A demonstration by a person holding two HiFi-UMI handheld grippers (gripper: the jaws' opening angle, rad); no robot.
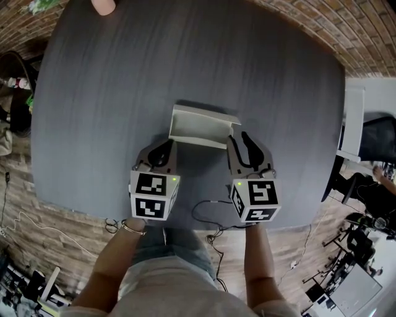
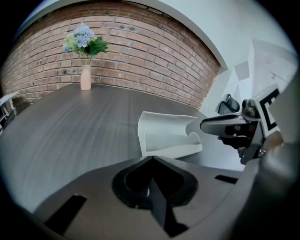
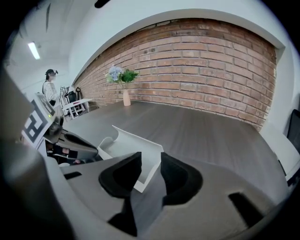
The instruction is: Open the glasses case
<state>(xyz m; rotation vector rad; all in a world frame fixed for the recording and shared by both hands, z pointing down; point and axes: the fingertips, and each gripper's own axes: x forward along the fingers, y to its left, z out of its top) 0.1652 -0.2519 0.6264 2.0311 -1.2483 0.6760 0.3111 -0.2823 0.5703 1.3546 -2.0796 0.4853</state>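
A white glasses case (image 1: 201,127) lies open on the dark round table (image 1: 124,93), its lid flap standing up at the back. My left gripper (image 1: 167,147) is shut, tips right at the case's near left corner (image 2: 143,152); nothing shows between its jaws (image 2: 151,158). My right gripper (image 1: 240,141) is at the case's right end. Its jaws stand apart with a corner of the white case (image 3: 140,176) in the gap (image 3: 151,157), and the pads do not visibly press on it. In the left gripper view the right gripper's fingers (image 2: 220,125) reach the case (image 2: 166,136) from the right.
A pink vase with flowers (image 2: 85,77) stands at the table's far edge (image 1: 104,6), in front of a brick wall. A black cable (image 1: 204,217) hangs at the near table edge. A white cabinet (image 1: 352,124) stands to the right. A person (image 3: 49,89) is far off at the left.
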